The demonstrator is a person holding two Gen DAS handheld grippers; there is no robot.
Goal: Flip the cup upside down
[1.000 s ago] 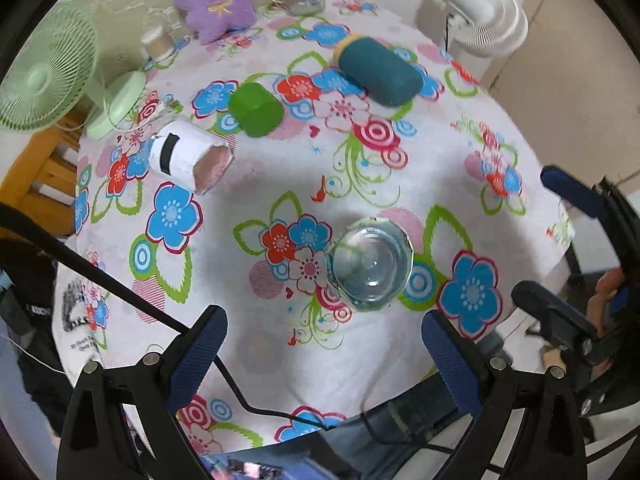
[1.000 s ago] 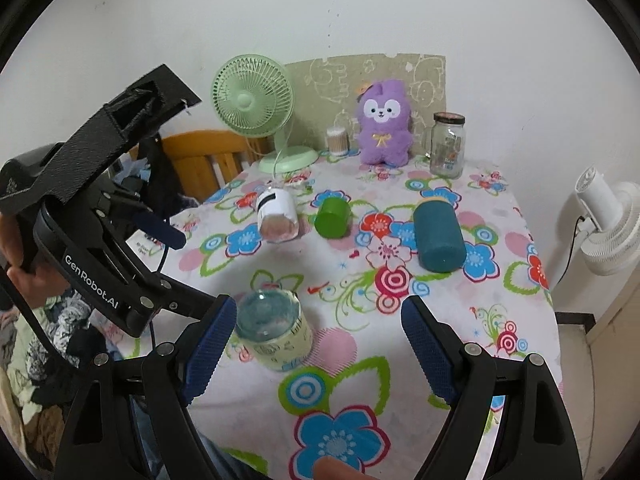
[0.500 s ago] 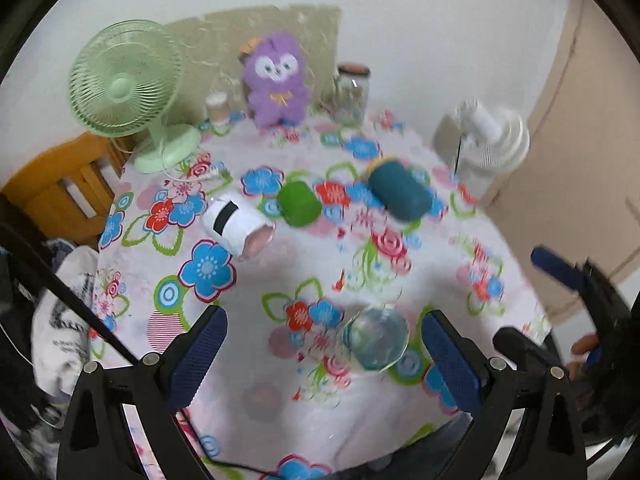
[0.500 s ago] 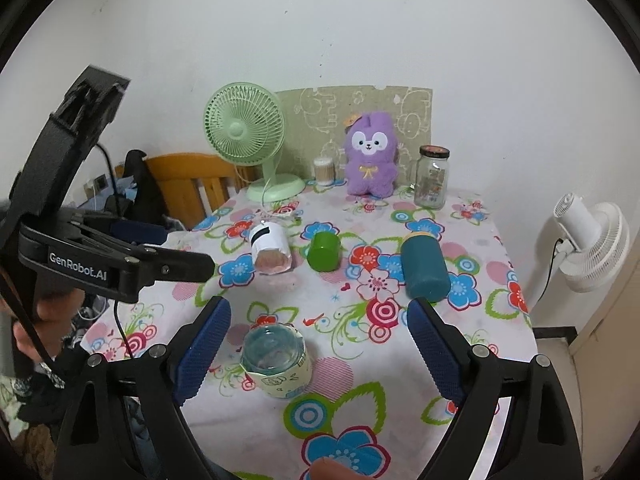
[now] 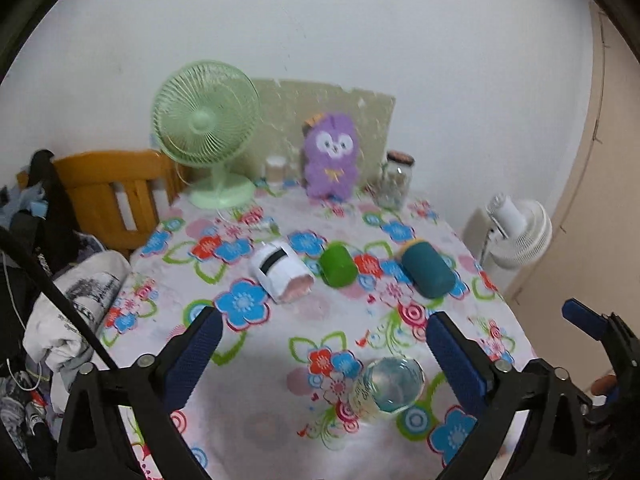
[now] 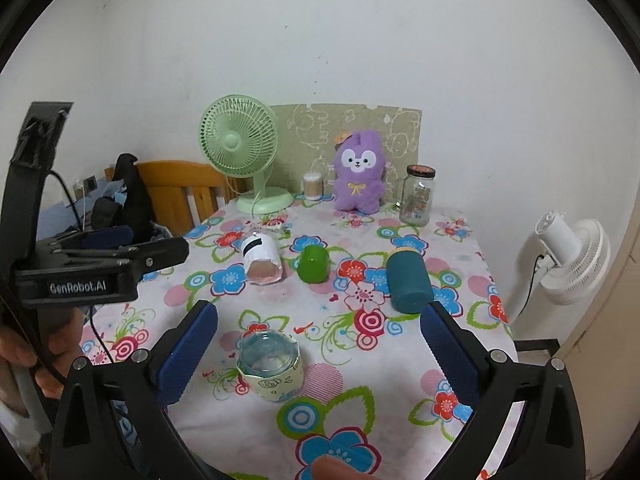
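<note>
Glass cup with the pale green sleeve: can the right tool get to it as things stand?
Probably yes. The glass cup stands alone near the table's front edge, just ahead of the open right tool, toward its left finger. Nothing lies between; the teal cup sits farther back.

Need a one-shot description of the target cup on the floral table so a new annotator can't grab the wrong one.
Start at the floral tablecloth and come to its near edge, in front of the row of three cups lying on their sides: white cup, green cup, teal cup. The target cup stands alone there, between the right claw fingers. It is the only upright one, clear glass in a pale printed sleeve.
</note>
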